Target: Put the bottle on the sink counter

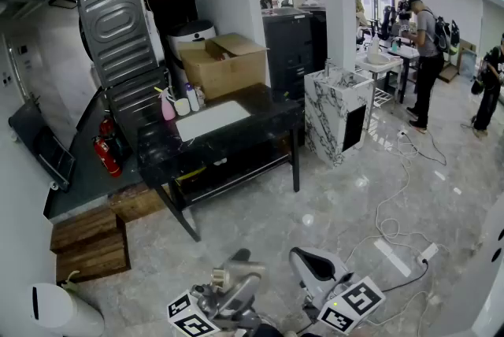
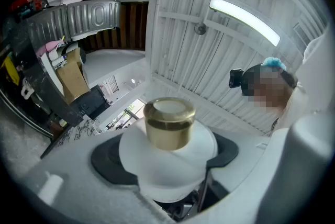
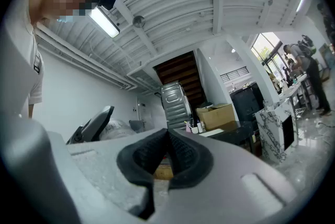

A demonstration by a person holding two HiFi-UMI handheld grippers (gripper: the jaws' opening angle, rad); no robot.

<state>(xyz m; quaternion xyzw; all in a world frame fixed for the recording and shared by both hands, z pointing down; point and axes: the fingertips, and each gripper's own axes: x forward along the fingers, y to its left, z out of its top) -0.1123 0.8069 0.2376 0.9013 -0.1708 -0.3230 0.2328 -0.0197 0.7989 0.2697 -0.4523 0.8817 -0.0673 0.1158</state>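
One gold-capped bottle (image 2: 168, 126) sat pinched in left gripper (image 2: 168, 154), right gripper (image 3: 167, 152) closed empty; steady upright carry to sink counter (image 1: 339, 101) seemed advisable.

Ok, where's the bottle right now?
The gold-capped bottle is clamped in the left gripper, at the bottom centre of the head view, with open floor between it and the black counter.

Pale marble floor seen from above; a black table (image 1: 264, 121) bears a cardboard box (image 1: 228, 64) and pink sprayer (image 1: 167, 105); a marble-patterned cabinet (image 1: 331, 115) stands beside it; at the bottom edge, the left gripper (image 1: 233, 280) carries a bottle (image 1: 223, 277), beside the right gripper (image 1: 316, 268).
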